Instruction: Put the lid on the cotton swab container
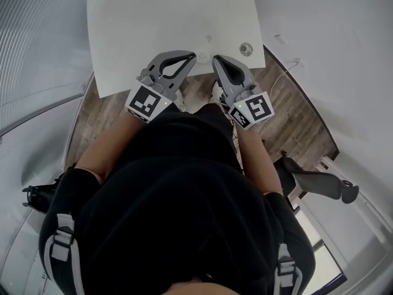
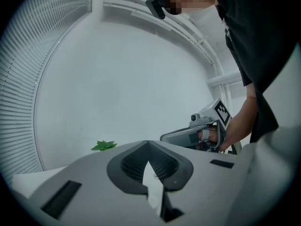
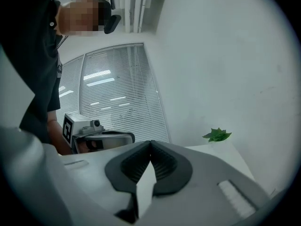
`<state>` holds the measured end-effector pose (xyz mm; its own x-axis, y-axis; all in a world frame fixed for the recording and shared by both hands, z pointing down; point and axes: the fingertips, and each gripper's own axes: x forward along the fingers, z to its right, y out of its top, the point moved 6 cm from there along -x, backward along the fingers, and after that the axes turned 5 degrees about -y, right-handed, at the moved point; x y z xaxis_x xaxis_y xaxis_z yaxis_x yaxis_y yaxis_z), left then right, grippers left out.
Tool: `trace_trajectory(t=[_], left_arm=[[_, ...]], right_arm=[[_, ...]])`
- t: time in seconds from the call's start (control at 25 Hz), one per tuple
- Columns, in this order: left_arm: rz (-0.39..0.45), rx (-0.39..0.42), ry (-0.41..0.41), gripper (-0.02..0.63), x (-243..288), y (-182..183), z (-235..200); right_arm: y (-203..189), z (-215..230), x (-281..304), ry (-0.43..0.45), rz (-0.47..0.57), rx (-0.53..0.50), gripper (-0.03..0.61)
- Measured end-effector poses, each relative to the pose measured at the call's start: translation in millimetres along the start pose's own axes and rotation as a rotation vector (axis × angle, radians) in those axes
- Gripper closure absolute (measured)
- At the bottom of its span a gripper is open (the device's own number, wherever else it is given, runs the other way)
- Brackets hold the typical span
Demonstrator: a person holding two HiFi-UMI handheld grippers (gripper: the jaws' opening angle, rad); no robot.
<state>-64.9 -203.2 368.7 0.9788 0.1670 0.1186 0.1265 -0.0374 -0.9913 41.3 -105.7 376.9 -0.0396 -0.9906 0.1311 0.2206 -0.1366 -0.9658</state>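
Note:
In the head view a small round object [image 1: 246, 48] lies near the front right corner of the white table [image 1: 153, 17], with a tinier pale item [image 1: 209, 39] to its left. Both are too small to tell lid from container. My left gripper [image 1: 191, 58] and right gripper [image 1: 216, 60] are held side by side over the table's front edge, close to the person's body, both shut with nothing between the jaws. In the left gripper view the shut tips [image 2: 148, 143] point at a bare wall. The right gripper view shows its shut tips [image 3: 150, 142] the same way.
A green plant [image 2: 104, 146] [image 3: 217, 134] stands at the table's far side by the wall. Window blinds [image 3: 117, 93] fill the left wall. A dark office chair [image 1: 313, 180] stands on the wood floor at the person's right. Each gripper view shows the other gripper [image 2: 202, 131] [image 3: 94, 133].

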Motion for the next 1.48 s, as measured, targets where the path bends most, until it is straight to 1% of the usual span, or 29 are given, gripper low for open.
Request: trace_trajectory(t=[0.2, 0.4, 0.56, 1.12, 1.48], left_arm=[[0.015, 0.003, -0.006, 0.604, 2, 16, 1], [0.031, 0.032, -0.02, 0.604, 5, 29, 2], [0.042, 0.037, -0.018, 0.604, 6, 38, 4], [0.035, 0.033, -0.006, 0.604, 8, 33, 4], [0.032, 0.035, -0.002, 0.604, 8, 34, 12]], right_arm=[[17, -5, -4, -0.002, 0.025, -0.035, 0.568], [31, -8, -5, 0.006, 0.043, -0.057, 0.568], [40, -11, -6, 0.016, 0.051, -0.068, 0.568], [39, -11, -2, 0.022, 0.049, -0.069, 0.568], [39, -12, -11, 0.019, 0.051, -0.072, 0.568]])
